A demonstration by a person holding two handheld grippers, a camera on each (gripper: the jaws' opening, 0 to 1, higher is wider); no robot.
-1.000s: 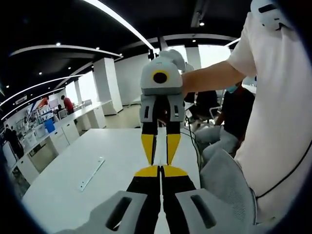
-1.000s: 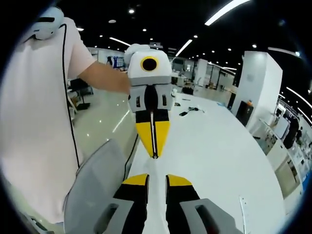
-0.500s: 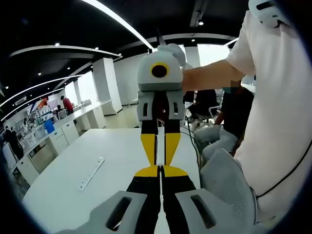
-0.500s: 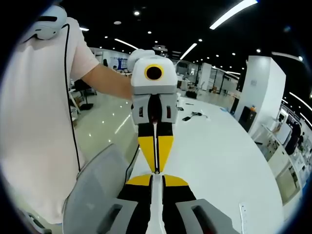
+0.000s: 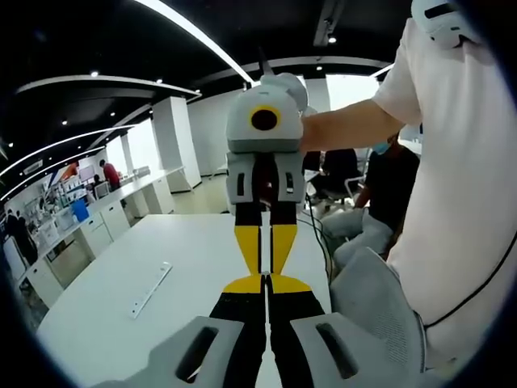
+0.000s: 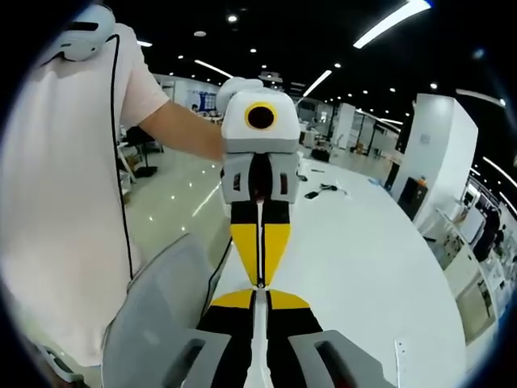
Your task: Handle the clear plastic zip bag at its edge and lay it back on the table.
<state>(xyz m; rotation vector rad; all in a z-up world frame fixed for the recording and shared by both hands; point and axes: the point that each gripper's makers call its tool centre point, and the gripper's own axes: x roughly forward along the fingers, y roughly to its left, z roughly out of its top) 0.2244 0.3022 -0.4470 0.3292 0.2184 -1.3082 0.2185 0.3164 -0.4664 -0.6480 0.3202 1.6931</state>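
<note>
At left, white table [image 5: 105, 315] bearing 1 flat strip [image 5: 153, 288]. At centre, above the table: clear plastic zip bag [image 6: 257, 343], edge-on as a thin pale sliver, pinched in the near-closed jaws of left gripper [image 5: 264, 284] and right gripper [image 5: 262, 272], which meet tip to tip. At right, person's shirt [image 5: 460, 202].

A long white table [image 5: 121, 299] runs across a big office room. A thin white flat strip [image 5: 153, 288] lies on it by itself. A grey mesh office chair [image 5: 380, 315] stands right beside the table's edge, next to a person in a white short-sleeved shirt [image 5: 460, 202]. A black cable [image 6: 320, 190] lies far down the table. Long white ceiling lights [image 5: 194, 32] shine above.
</note>
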